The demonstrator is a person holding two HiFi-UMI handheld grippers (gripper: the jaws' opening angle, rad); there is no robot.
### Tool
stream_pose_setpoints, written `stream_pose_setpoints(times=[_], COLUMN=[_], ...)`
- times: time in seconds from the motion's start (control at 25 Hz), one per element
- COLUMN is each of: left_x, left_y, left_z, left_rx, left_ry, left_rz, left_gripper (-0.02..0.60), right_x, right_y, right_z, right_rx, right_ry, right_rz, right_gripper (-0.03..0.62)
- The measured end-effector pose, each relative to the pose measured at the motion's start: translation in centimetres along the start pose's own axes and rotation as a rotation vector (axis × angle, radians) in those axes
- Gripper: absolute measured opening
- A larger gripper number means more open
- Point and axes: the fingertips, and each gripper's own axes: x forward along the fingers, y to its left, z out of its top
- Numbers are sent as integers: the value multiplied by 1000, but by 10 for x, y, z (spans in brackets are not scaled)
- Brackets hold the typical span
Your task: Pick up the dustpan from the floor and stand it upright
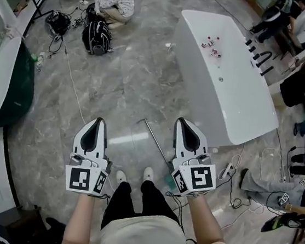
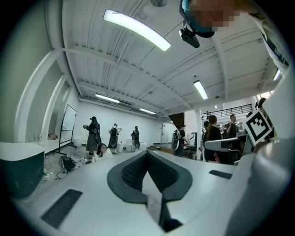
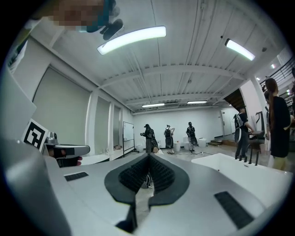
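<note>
Currently both tools are held out level above the floor, and nothing is picked up yet. Left gripper (image 1: pixel 98 122): jaws together, nothing in them. Right gripper (image 1: pixel 182 122): jaws pressed together too, empty. Both gripper views look across the room, not down at the floor.

The dustpan (image 1: pixel 160 148) lies flat on the marble floor just beside the near end of the white bathtub (image 1: pixel 225 72). Its thin metal handle (image 1: pixel 150 130) runs away from the bathtub's near corner. What looks like its teal pan (image 1: pixel 168 181) peeks out under the right gripper, mostly hidden, near the wearer's shoes (image 1: pixel 148 173).

Risks from here, as a judgement:
- Jaws are closed. Reaching down without opening them first would just knock the handle and slide it on the polished floor.
- The handle is thin and smooth, so a pinch off-centre could let it spin or slip through the pads and the pan end would swing.
- The pan is hidden from the head view, so the grab point is a guess.
- Loose cables (image 1: pixel 233 196) lie near the bathtub's near end and could snag the pan as it lifts.
- Stood upright on slick marble, it may tip if it is let go before it settles.
</note>
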Motion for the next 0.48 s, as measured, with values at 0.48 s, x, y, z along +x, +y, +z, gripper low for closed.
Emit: stream_pose_setpoints(times=[0.48], left_x=[69], left_y=[56], left_z=[-225], left_rx=[-19], left_ry=[244], left_rz=[-71], left_gripper=[9], right_x=[70], right_y=[-10], right_z=[-225], right_rx=[62], right_ry=[232], right_rz=[-109], right_gripper=[17])
